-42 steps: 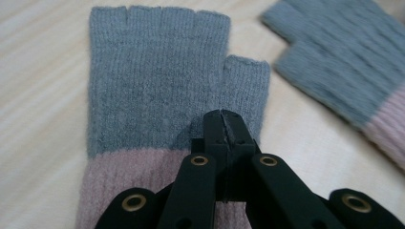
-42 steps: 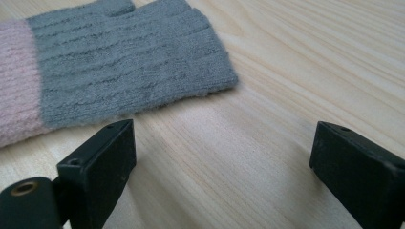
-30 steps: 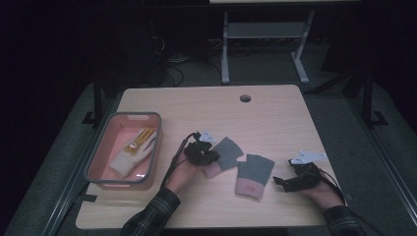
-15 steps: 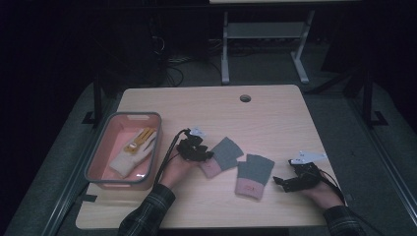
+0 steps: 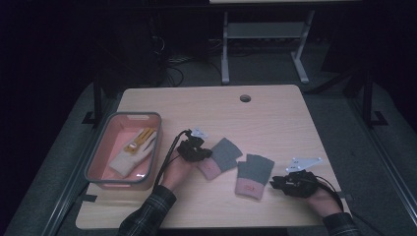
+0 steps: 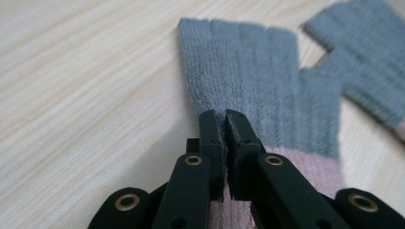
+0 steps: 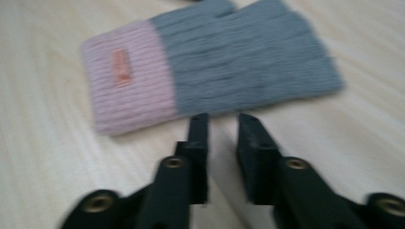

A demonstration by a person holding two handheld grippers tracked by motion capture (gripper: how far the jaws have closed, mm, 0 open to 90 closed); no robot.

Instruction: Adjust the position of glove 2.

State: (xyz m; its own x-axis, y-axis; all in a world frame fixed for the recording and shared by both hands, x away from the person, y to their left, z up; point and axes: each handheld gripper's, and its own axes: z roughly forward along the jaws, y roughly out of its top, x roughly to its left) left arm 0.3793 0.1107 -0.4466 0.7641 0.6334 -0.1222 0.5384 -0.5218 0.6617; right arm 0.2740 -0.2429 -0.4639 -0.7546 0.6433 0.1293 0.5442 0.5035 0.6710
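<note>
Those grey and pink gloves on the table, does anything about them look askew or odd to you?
Slightly. The left glove lies at a slant beside the straighter right glove, and the left gripper pinches a fold of its knit, bunching it. The right gripper has just been closing with nothing between its jaws. No tear or stain shows.

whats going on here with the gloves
A person at a table works two grey-and-pink gloves, a hand-held gripper in each hand. The left hand-held gripper is shut on the left glove, pinching its knit. The right hand-held gripper has just been closing, with nothing between its jaws, just short of the right glove. A pink bin holds a cream-and-yellow glove.
</note>
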